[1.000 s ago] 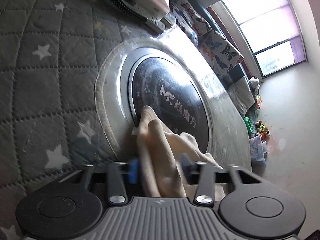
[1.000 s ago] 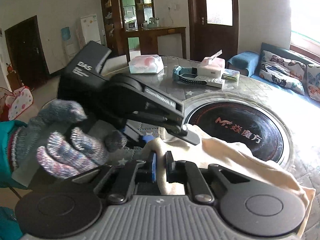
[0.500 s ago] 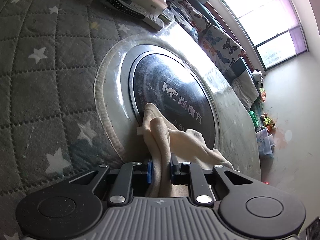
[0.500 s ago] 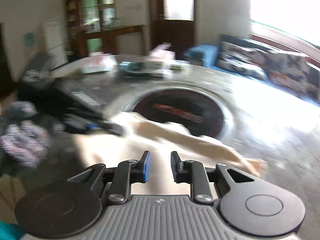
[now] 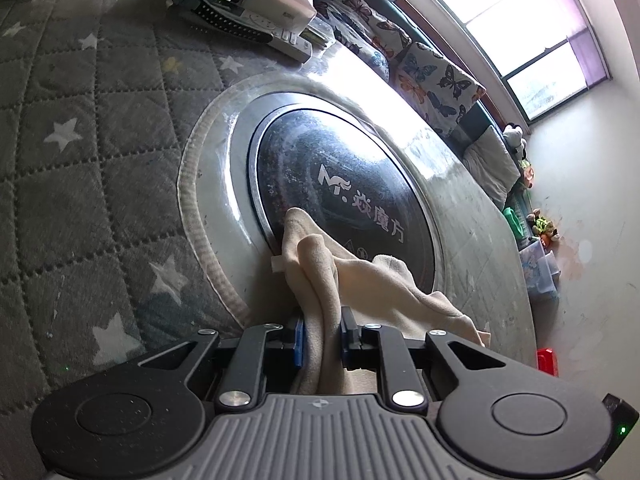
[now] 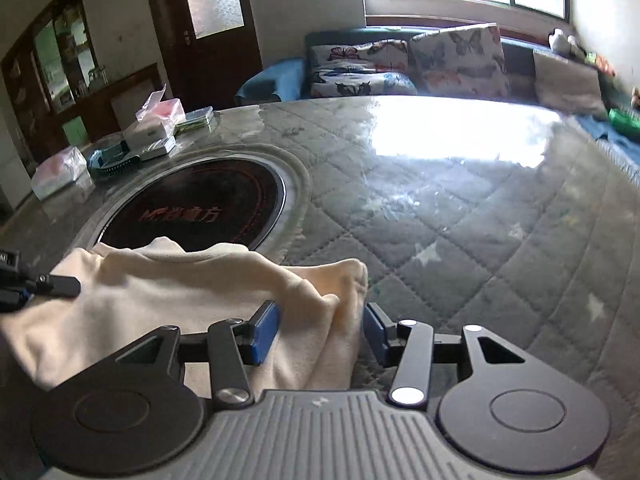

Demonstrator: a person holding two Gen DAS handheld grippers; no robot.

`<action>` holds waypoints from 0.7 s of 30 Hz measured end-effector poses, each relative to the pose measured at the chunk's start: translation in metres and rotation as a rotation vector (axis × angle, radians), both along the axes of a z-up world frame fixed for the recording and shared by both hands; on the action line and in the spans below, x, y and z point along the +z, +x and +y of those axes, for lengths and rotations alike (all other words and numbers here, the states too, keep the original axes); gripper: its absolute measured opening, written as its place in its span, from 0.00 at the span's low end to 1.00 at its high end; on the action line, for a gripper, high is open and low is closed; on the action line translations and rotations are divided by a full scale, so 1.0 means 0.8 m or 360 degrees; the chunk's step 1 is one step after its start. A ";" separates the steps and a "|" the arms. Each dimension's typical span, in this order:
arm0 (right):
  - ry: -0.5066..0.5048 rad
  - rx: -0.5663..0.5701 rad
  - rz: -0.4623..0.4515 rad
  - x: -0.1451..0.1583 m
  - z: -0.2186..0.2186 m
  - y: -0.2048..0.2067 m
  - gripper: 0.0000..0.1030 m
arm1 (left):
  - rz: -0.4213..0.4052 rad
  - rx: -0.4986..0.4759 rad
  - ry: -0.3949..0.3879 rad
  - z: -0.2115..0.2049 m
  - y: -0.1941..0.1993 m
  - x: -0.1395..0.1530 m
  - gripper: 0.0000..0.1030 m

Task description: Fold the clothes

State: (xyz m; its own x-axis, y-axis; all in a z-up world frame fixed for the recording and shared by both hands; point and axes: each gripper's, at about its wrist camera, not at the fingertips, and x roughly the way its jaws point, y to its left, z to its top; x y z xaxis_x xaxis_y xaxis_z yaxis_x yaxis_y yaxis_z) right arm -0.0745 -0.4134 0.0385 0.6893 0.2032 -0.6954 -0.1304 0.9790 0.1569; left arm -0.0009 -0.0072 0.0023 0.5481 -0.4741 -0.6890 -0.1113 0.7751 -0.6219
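Cloth (image 5: 320, 280) between left tool (image 5: 320, 338) pads

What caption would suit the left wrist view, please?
Left tongs pinch a cream garment beside the round cooktop.

The round black glass plate (image 5: 344, 204) set into the table bears a white logo shaped like an "M" followed by three Chinese characters, of which the last two read "魔方"; in the right wrist view the same print (image 6: 182, 214) shows reddish and blurred.
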 end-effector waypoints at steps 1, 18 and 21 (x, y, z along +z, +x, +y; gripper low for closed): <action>0.0021 -0.0004 0.0003 -0.001 -0.001 0.001 0.45 | -0.0001 -0.0003 0.0007 0.000 0.000 0.000 0.18; 0.0088 -0.0044 -0.0166 0.047 -0.013 -0.026 0.11 | -0.0159 -0.0137 0.0138 -0.044 0.008 0.044 0.16; 0.0062 -0.0089 -0.0209 0.060 -0.027 -0.032 0.10 | -0.0200 -0.0190 0.0150 -0.066 0.012 0.054 0.16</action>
State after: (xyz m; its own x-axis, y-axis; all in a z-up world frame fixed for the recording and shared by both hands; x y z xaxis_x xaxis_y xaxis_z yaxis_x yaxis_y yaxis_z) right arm -0.1004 -0.4352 0.0865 0.7847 0.1872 -0.5910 -0.0976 0.9787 0.1804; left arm 0.0083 -0.0598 0.0453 0.5764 -0.4773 -0.6633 0.0585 0.8337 -0.5491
